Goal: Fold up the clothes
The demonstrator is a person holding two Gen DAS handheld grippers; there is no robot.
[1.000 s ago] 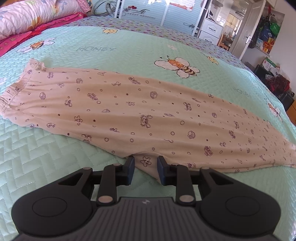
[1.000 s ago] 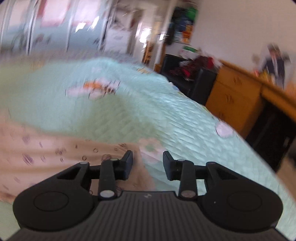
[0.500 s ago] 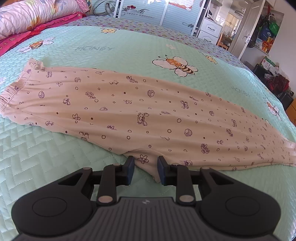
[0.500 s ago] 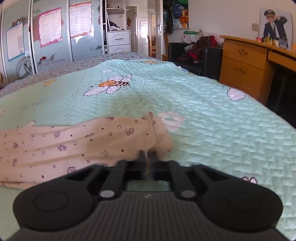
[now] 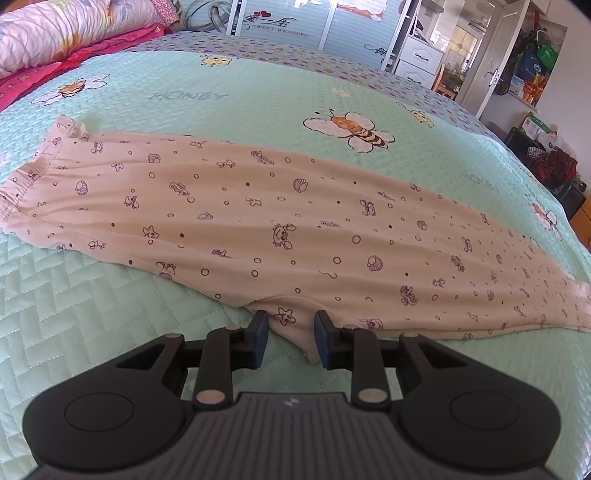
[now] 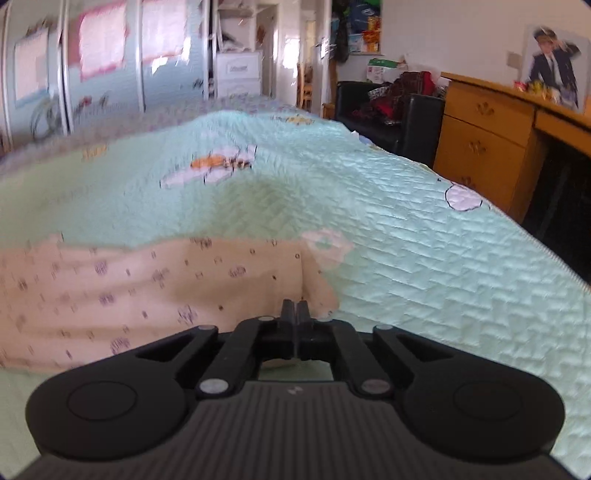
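You have the pajama pants [image 5: 258, 221] laid flat across the frame's middle on the bedspread [image 5: 258, 92], halved lengthwise, 1 fold apparently done. Your left gripper [image 5: 288, 338] straddles the crotch point, unclenched; your right gripper [image 6: 295, 314] pinches the cuff, likely to carry it over.

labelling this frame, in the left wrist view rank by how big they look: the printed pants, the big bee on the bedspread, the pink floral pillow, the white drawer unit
1. printed pants, by far the widest.
2. pink floral pillow, though cut off by the frame edge.
3. big bee.
4. white drawer unit, but it stands far back, so only its apparent size is smallest.
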